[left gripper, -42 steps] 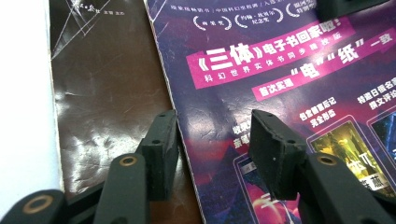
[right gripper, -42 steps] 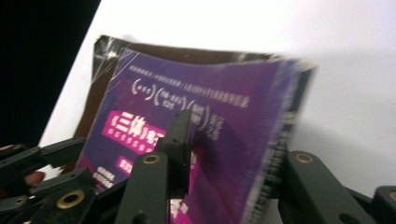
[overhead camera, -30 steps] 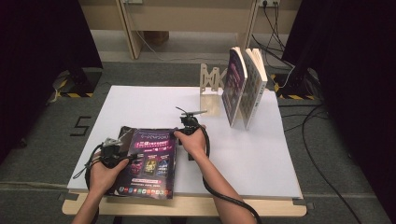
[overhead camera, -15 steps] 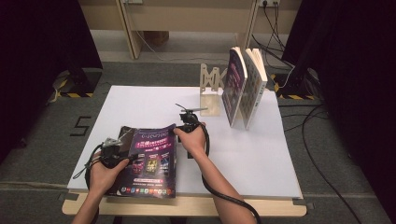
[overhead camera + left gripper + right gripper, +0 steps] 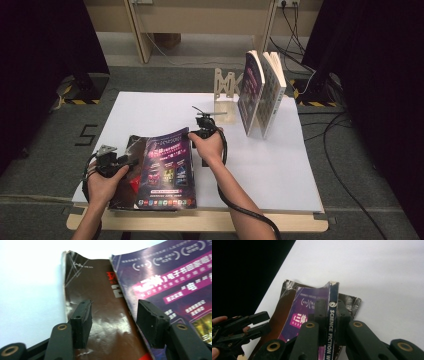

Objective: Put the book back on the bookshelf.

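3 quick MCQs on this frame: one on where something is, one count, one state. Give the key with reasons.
1. Where do the upright books stand?
A. far right part of the white table, beside the wooden stand
B. near left corner
C. on the floor

2. How many books stand upright there?
A. one
B. two
C. four

3. How does the right gripper stand toward the purple magazine?
A. open, clear of it
B. shut on its spine edge
C. shut on nothing

Key:
1 A: the high view shows them at the far right, next to the stand.
2 B: two covers lean together there.
3 B: in the right gripper view the jaws, which have just been closing, press both sides of the spine, while the left gripper is open over the brown magazine underneath.
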`<state>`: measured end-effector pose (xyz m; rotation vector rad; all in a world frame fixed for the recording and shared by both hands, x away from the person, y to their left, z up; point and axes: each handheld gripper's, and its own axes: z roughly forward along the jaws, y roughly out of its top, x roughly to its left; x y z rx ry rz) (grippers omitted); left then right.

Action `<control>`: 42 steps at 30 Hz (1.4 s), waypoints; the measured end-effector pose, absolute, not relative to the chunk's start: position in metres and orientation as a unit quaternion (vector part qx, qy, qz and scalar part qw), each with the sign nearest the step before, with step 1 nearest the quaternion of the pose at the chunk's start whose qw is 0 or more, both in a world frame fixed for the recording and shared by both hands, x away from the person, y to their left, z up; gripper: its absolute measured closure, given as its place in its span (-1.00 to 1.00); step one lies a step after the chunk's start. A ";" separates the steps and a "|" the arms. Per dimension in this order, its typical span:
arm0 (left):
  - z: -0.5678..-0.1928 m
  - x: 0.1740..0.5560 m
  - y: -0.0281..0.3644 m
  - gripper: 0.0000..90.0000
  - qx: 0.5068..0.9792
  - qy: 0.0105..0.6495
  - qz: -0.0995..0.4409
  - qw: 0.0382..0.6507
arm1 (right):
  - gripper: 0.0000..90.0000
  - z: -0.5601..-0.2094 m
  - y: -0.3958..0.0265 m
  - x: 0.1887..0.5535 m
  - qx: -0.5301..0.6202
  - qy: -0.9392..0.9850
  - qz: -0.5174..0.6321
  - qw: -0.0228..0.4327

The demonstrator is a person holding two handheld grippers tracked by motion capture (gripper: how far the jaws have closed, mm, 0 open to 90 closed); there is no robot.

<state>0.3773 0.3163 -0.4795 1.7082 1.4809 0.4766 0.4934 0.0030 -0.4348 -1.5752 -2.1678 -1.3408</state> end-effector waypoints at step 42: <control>-0.482 0.379 0.320 -0.04 0.676 0.586 0.205 0.397 | 0.88 -0.375 -0.035 0.467 -0.484 -0.709 -0.512 -0.047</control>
